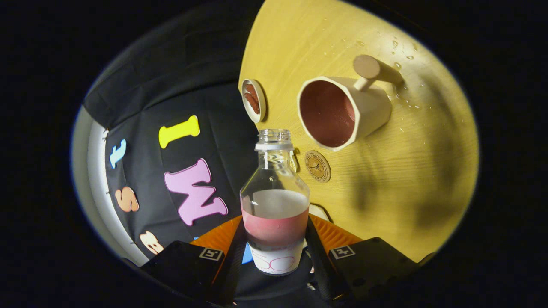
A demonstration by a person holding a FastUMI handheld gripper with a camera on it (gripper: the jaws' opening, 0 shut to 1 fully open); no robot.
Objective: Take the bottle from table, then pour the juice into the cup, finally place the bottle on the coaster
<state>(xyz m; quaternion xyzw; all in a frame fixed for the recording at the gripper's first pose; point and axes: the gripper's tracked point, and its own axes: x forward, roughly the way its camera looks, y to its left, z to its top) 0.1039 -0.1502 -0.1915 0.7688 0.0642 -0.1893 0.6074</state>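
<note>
The bottle (274,201) hides its own base between the gripper (275,252) fingers, so their contact points are covered. Beyond it, the coaster (317,166) emblem is too small to read, and the small dish (253,100) holds something reddish, perhaps powder.

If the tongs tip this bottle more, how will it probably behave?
The bottle, held between the tongs, looks like rigid clear glass, so probably slippery and breakable. It has no cap and is partly full, so its juice will likely shift and spill.

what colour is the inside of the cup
Reddish pink inside the cup, cream outside; clearest in the gripper view.
</note>
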